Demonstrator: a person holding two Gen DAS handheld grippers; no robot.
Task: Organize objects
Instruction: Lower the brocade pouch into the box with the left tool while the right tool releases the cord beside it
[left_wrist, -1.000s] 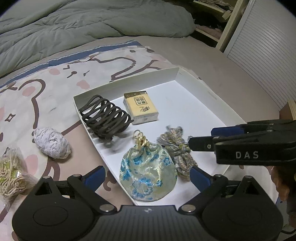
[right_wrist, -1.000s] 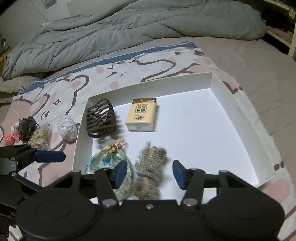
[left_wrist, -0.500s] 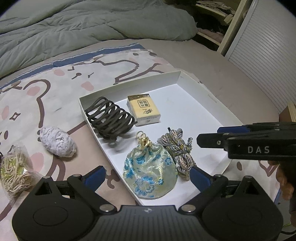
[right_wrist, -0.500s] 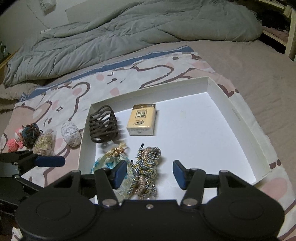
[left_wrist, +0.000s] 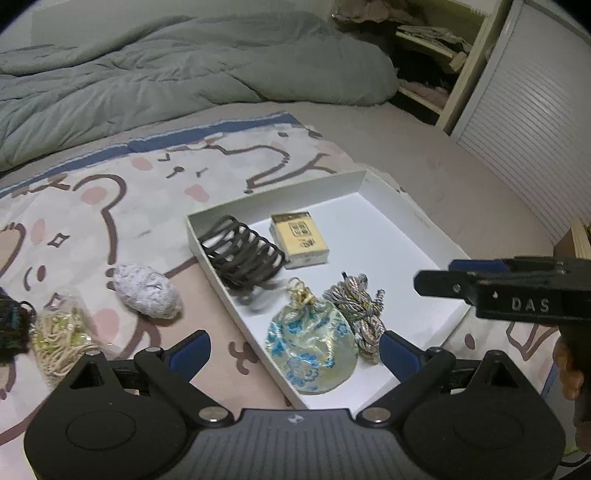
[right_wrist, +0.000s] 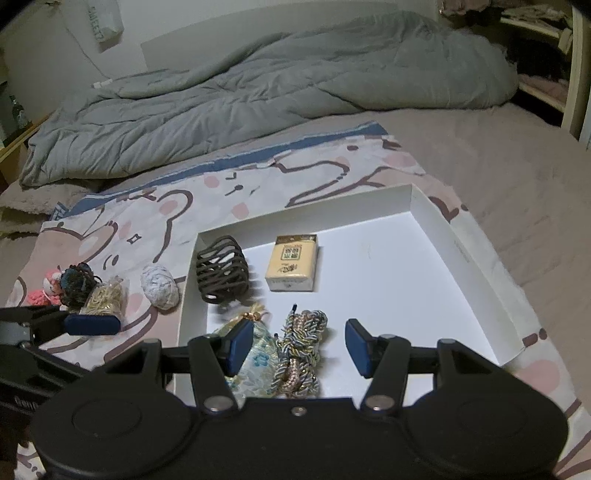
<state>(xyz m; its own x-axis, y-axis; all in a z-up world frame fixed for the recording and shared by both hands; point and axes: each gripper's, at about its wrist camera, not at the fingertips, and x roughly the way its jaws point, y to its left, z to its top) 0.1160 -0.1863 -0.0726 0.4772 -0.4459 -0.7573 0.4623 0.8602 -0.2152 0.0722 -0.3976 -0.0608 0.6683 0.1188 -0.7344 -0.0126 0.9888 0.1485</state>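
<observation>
Four things crowd the white tray's (right_wrist: 480, 266) left side: dark woven holder (right_wrist: 221, 269), yellow pack (right_wrist: 292, 263), brocade pouch (left_wrist: 312, 347), braided cord (right_wrist: 300, 347). Its right half lies open to me. My right tool (right_wrist: 299, 349) gapes wide above the cord, gripping nothing; my left tool (left_wrist: 293, 350) likewise wide.

Grey duvet (right_wrist: 280, 85) lies bunched across the bed, well beyond the jaws. Cartoon-bear printed sheet (left_wrist: 110, 192) spreads beneath and ahead of them. Slatted white door (left_wrist: 535, 122) stands far right; wooden shelving (left_wrist: 436, 51) beside it.
</observation>
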